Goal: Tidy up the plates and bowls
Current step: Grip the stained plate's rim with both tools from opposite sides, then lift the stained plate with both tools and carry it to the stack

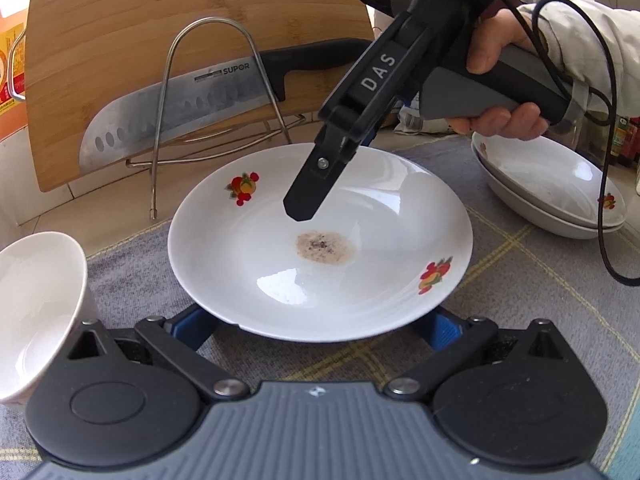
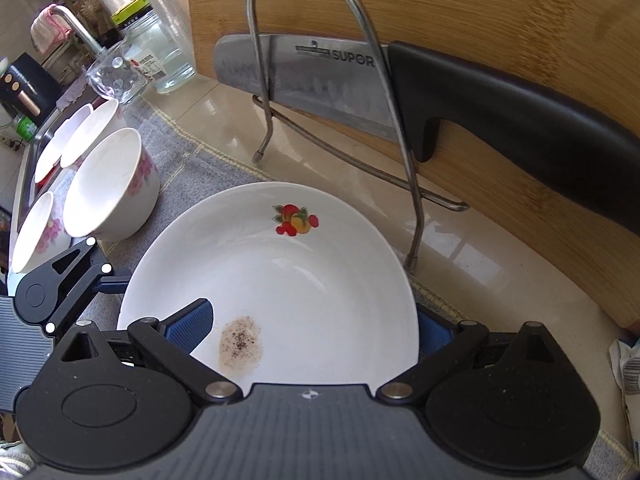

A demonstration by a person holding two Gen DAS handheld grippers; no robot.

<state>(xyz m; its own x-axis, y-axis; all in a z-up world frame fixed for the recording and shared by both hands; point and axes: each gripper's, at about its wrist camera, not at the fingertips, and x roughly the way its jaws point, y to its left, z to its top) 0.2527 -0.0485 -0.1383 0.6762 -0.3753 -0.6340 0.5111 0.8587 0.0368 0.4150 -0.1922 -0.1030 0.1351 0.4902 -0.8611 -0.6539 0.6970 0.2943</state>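
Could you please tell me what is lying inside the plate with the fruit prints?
Inside the plate sits a brownish, speckled residue patch near the centre. The right gripper reaches over it. The near rim in the right wrist view is hidden by the gripper body.

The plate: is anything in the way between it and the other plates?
Nothing visible. Between the plate and the stacked plates lies only bare cloth. The right gripper hangs above the plate, not between them.

We are seeing the right gripper [image 1: 298,210] hovering over a stained fruit-print plate [image 1: 360,216] on the plaid cloth [image 1: 520,280], a SUPOR knife [image 1: 176,116] racked behind.
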